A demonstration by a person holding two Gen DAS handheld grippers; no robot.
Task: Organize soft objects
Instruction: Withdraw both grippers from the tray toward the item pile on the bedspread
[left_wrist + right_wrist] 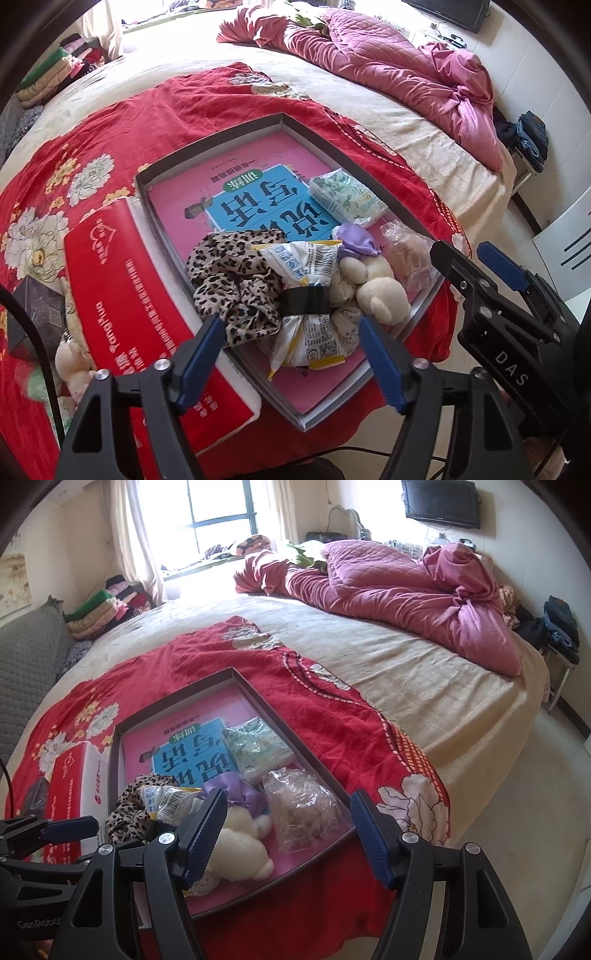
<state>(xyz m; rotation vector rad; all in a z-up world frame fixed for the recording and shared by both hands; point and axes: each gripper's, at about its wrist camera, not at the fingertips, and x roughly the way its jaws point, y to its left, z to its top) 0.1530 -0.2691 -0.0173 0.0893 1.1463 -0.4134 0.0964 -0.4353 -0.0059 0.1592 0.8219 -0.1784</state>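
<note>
Your soft items sit bunched at the near end of the shallow grey tray (284,120), which lies on the red floral cloth (122,122) over the bed.

Going left to right: the leopard-print cloth (236,284) is limp and light, so pinch a thick fold near its middle, since an edge will just trail. Just beside it, the snack packet (306,310) cinched by a black band looks crinkly and slick; take it at the band, where it is narrowest and firmest. Touching that is the cream plush toy (380,291) with a purple bow (356,240); it should squash easily, so close on the body, not the bow. Farther right, the clear crinkled bag (303,812) may slip and its contents may crush, so grip gently. Behind these, the floral tissue pack (345,195) looks springy and forgiving.

Your left hand-held gripper (293,354) is spread wide and holds nothing, hovering over the packet. Your right hand-held gripper (288,834) is likewise spread and bare, above the plush and the bag.
</note>
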